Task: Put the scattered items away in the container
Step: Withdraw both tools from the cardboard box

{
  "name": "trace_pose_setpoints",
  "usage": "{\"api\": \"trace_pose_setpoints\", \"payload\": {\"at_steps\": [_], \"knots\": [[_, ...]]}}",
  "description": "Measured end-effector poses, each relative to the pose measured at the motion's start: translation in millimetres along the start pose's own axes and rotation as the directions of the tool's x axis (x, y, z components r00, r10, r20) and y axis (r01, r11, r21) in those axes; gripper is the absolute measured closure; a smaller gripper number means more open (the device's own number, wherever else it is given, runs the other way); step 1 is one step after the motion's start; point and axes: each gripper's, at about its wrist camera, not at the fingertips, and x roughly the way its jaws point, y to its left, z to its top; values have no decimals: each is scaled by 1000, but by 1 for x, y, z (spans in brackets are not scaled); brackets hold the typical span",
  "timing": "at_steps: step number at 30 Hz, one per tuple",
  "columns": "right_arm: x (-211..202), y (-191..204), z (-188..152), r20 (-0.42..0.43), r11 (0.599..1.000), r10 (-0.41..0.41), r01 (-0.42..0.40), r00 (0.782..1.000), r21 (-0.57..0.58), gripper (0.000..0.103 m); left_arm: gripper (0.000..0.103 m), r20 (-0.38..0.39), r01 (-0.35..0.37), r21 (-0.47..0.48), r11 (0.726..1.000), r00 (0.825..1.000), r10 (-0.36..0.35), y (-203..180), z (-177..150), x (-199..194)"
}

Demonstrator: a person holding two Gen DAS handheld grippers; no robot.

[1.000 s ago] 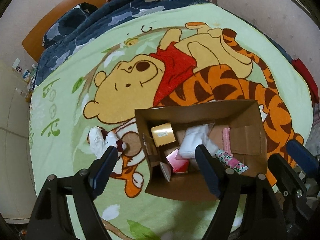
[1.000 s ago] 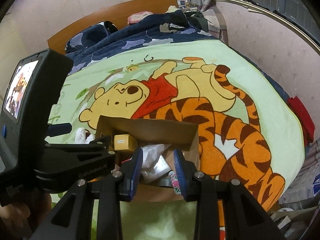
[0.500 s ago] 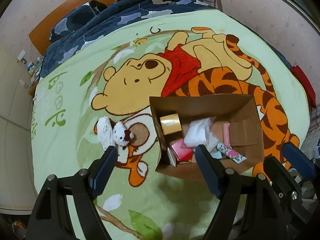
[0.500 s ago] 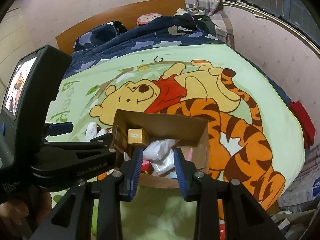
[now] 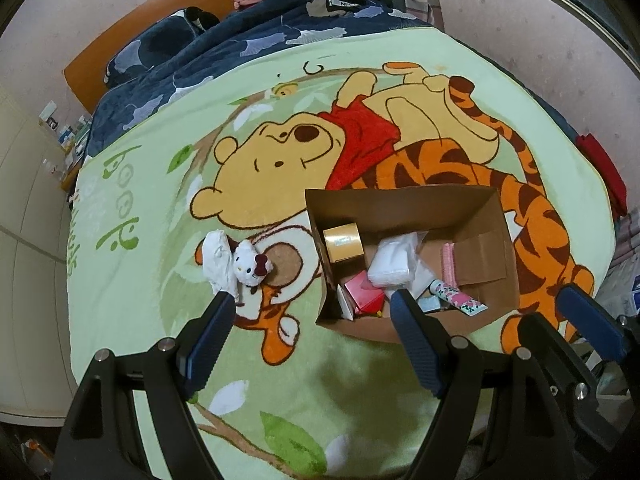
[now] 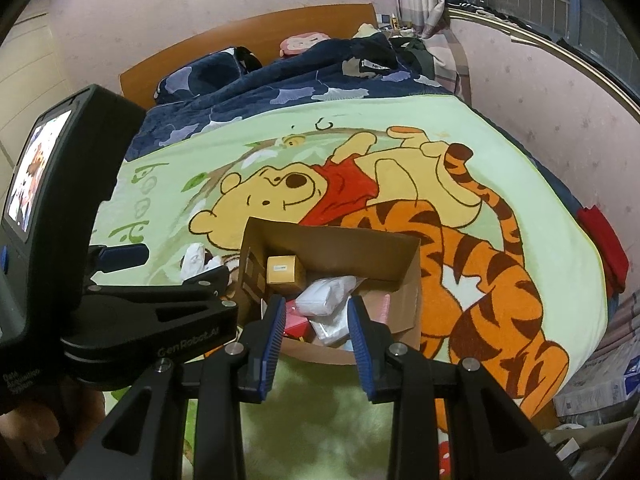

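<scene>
An open cardboard box lies on the cartoon blanket. It holds a gold box, a white pouch, a red box and a floral tube. Left of it on the blanket lie a white cat plush and a white cloth. My left gripper hangs open above the box's near-left corner, holding nothing. In the right wrist view my right gripper is shut and empty over the near edge of the box, above the pouch.
The blanket covers a bed with a dark blue quilt and a wooden headboard at the far end. A red cloth hangs off the right edge. The left gripper's body and screen fill the left of the right wrist view.
Both grippers have drawn back and upward from the box, which now sits farther off in both views. The plush and cloth show more fully. Neither jaw opening changed.
</scene>
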Motion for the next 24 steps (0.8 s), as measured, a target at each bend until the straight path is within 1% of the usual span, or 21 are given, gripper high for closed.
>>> {"api": "trace_pose_setpoints", "payload": {"at_steps": [13, 18, 24], "knots": [[-8, 19, -10, 2, 999, 12, -12, 1000, -29, 71, 22, -11, -2, -36, 999, 1000, 1, 17, -19, -6], [-4, 36, -18, -15, 998, 30, -31, 999, -53, 71, 22, -37, -10, -60, 998, 999, 7, 31, -34, 0], [4, 62, -33, -48, 995, 53, -56, 997, -80, 71, 22, -88, -24, -95, 995, 996, 16, 58, -64, 13]]}}
